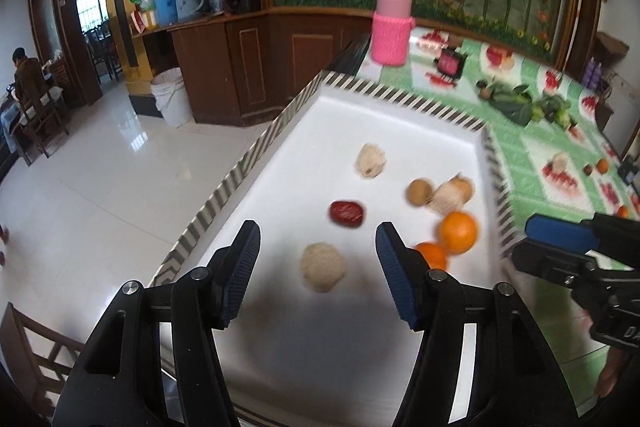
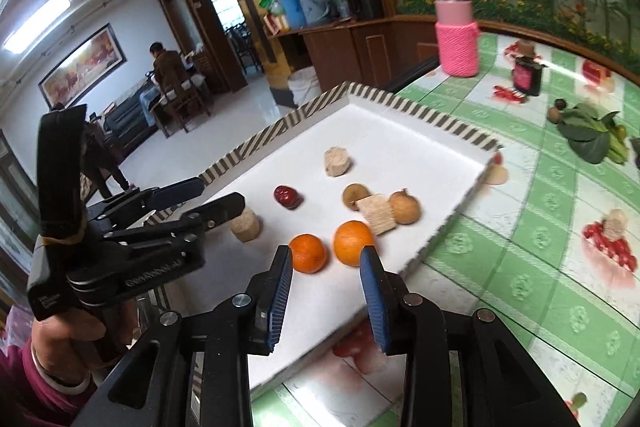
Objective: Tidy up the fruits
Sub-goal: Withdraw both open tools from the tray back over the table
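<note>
A white tray (image 1: 400, 119) with a striped rim holds two oranges (image 2: 353, 242) (image 2: 307, 252), a red date (image 2: 287, 196), brown round fruits (image 2: 405, 207) and several beige snack pieces (image 2: 245, 225). The tray also shows in the right wrist view (image 2: 400, 131). My left gripper (image 1: 318, 259) is open and empty above the tray's near end, over a round beige piece (image 1: 322, 266); a red date (image 1: 346, 213) lies beyond. My right gripper (image 2: 325, 273) is open and empty, just short of the two oranges. Oranges (image 1: 458, 231) sit right of my left gripper.
The tray lies on a green-and-white patterned tablecloth (image 2: 540, 227). A pink knitted bottle (image 2: 457, 35), a small dark box (image 2: 527, 75), leafy greens (image 2: 588, 133) and small loose fruits (image 1: 600, 166) stand on the table beyond. The table edge drops to a tiled floor at left.
</note>
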Motion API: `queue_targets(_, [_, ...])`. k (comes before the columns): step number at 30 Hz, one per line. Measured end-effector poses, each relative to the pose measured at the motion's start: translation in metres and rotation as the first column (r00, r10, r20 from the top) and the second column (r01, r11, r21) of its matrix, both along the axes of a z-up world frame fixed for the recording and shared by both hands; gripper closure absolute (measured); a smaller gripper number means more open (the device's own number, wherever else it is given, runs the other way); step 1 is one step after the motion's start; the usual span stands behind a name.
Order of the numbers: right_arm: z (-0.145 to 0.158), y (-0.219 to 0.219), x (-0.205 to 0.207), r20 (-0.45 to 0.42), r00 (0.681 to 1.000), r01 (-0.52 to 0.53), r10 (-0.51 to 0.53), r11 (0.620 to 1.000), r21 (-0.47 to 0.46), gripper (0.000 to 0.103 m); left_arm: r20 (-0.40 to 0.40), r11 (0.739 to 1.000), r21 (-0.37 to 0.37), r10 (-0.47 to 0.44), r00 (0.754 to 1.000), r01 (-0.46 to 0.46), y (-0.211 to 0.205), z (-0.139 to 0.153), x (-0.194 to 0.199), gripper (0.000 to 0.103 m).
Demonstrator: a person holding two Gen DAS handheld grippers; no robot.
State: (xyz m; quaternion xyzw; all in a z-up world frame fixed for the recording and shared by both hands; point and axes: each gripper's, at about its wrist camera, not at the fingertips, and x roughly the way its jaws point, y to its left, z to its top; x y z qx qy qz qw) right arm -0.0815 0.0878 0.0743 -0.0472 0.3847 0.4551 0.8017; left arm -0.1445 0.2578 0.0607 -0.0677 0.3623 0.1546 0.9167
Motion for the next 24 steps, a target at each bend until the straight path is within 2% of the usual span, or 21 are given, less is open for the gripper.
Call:
queue_targets(3, [0.007,-0.018,0.000,0.009,0.999,0.038,-0.038,0.999,0.020,0.069,0.031,1.000,-0.010,-0.025,0.999,0.025,-0.014,0.011,0.000,0.042])
queue_targets(6, [0.009,-0.035,-0.002,0.016,0.997,0.072,-0.072,0.997,0.018,0.069,0.059,0.998,-0.004,-0.065,0.996,0.066,-0.034,0.019,0.002,0.035])
queue_targets(14, [0.006,-0.086,-0.005,0.040,0.982,0.187,-0.187,0.982,-0.012,0.069,0.075,0.984,0.005,-0.179,0.981,0.179,-0.097,0.021,0.021,0.035])
queue_targets(24, [-0.001,-0.166,0.001,0.031,0.940,0.340,-0.339,0.940,-0.022,0.069,0.049,0.933,-0.004,-0.358,0.932,0.359,-0.181,0.016,0.043,0.035])
